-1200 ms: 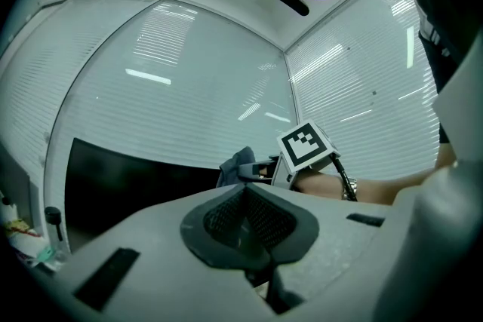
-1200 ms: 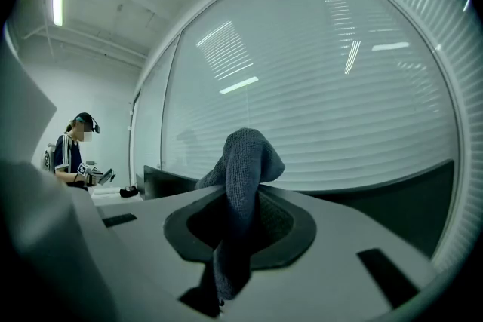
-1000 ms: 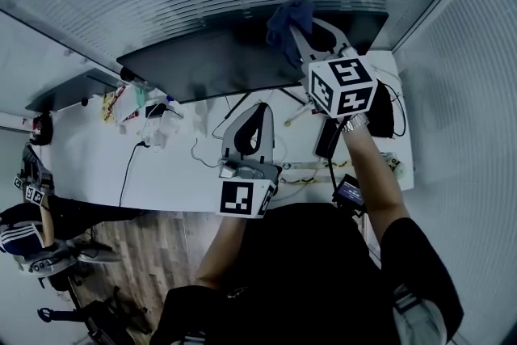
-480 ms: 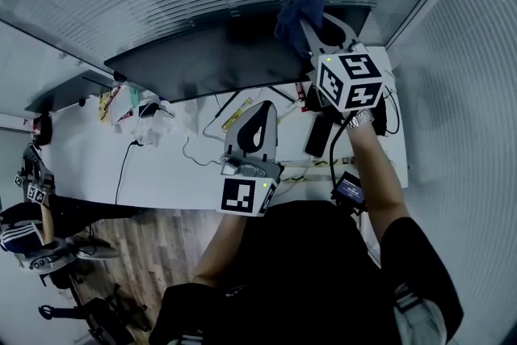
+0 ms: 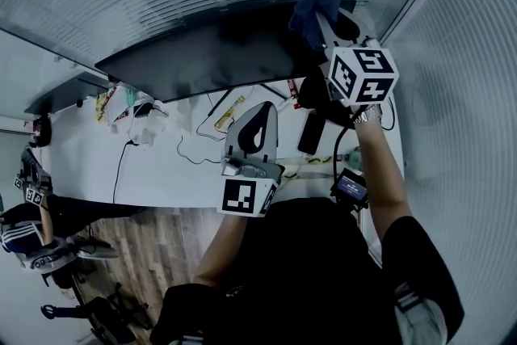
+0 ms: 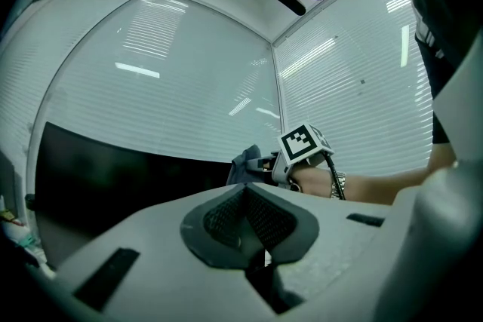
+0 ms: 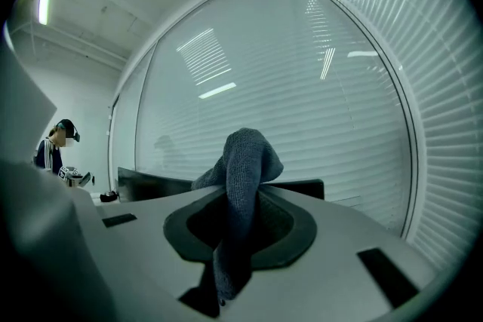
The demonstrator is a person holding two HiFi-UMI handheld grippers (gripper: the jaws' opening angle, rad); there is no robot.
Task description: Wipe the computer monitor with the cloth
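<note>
The right gripper (image 5: 321, 18) pinches the blue cloth (image 5: 309, 6) tight between its two fingers. The cloth sticks up out of them in a bunch, at the top right corner of the dark monitor (image 5: 210, 56). The left gripper (image 5: 260, 113) has its fingers pressed together with nothing in them, and it is held low over the white desk (image 5: 174, 166) with its thin wires (image 5: 190, 151), in front of the monitor and well apart from the cloth.
</note>
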